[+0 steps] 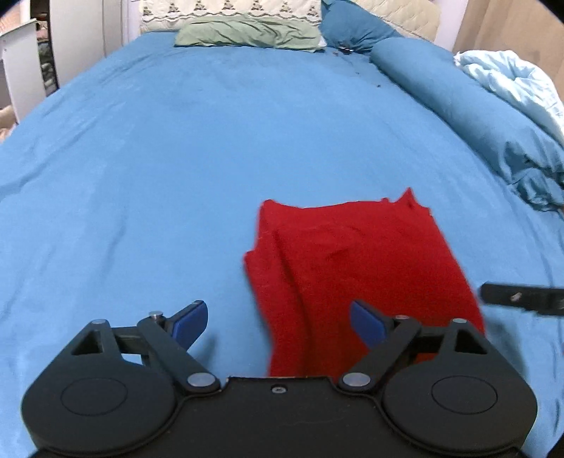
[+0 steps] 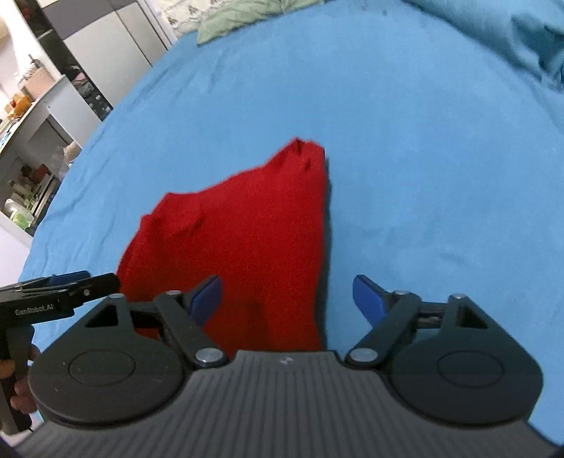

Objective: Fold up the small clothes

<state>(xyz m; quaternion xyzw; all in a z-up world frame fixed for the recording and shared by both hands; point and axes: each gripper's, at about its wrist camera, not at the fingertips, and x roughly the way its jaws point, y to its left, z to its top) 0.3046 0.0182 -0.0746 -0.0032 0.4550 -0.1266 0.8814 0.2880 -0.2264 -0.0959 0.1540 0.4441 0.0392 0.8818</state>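
Black linkage and blue-padded fingers (image 1: 192, 322) of the left gripper (image 1: 278, 326) fill the bottom of the left wrist view; the fingers stand wide apart, nothing between the pads. Same finding for the right gripper (image 2: 287, 299): fingers spread, clamped on nothing. Both hover over the near end of the red garment (image 1: 356, 267), apart from the cloth.

Surface: a bed (image 1: 176, 158) under a blue sheet, lightly creased. At the head lie a green pillow (image 1: 246, 35) and a dark blue pillow (image 1: 352, 28), with a pale quilted headboard cover (image 1: 229, 10) behind. A rolled blue duvet (image 1: 458, 116) runs along the right edge. In the right wrist view, white cabinets (image 2: 116, 45) and cluttered shelves (image 2: 28, 190) stand beside the bed on the left.

Red garment lies folded on the sheet, on the near half of the bed, right of centre in the left wrist view. Its long axis runs from the grippers toward the head of the bed; the far end shows a small raised point (image 2: 303, 148). Folds run lengthwise along its left side.
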